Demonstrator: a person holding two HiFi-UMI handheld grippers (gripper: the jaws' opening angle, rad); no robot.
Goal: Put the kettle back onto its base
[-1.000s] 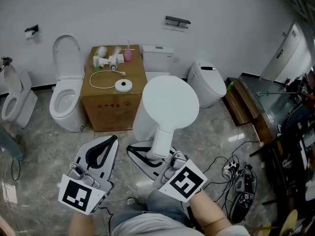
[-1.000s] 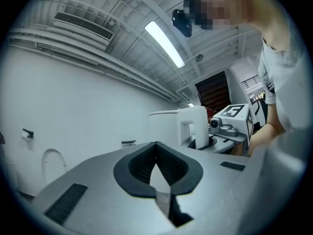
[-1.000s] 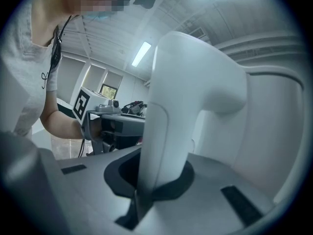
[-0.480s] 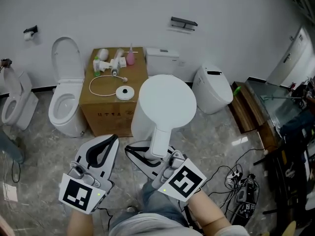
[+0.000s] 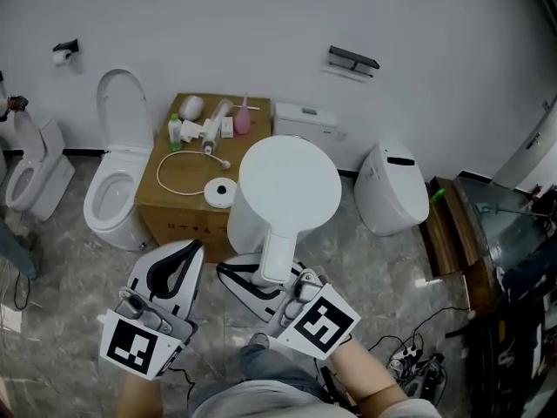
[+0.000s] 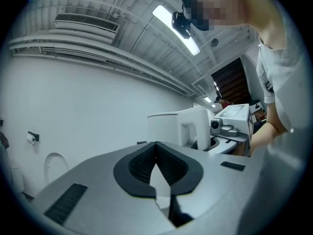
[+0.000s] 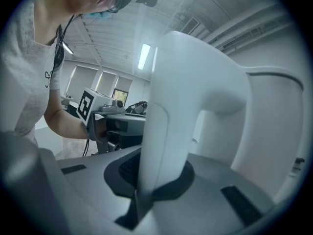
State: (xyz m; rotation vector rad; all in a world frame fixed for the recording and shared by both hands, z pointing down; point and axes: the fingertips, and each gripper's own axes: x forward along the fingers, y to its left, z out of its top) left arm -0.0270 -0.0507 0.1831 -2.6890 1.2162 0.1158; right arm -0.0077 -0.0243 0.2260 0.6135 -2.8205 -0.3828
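the right gripper (image 5: 271, 275) has its jaws closed tight on the handle (image 5: 278, 244) of the white kettle (image 5: 291, 177). the kettle hangs in the air over the right front corner of the box (image 5: 184, 223). the base (image 5: 220, 192) lies on the box top near its front edge, just left of the kettle, with a cord (image 5: 165, 178) looped beside it. the left gripper (image 5: 184, 254) hovers beside the kettle, jaws together and empty. bottles (image 5: 209, 118) crowd the back edge. a toilet (image 5: 111, 200) flanks the box's left side, and bare floor (image 5: 70, 268) lies in front.
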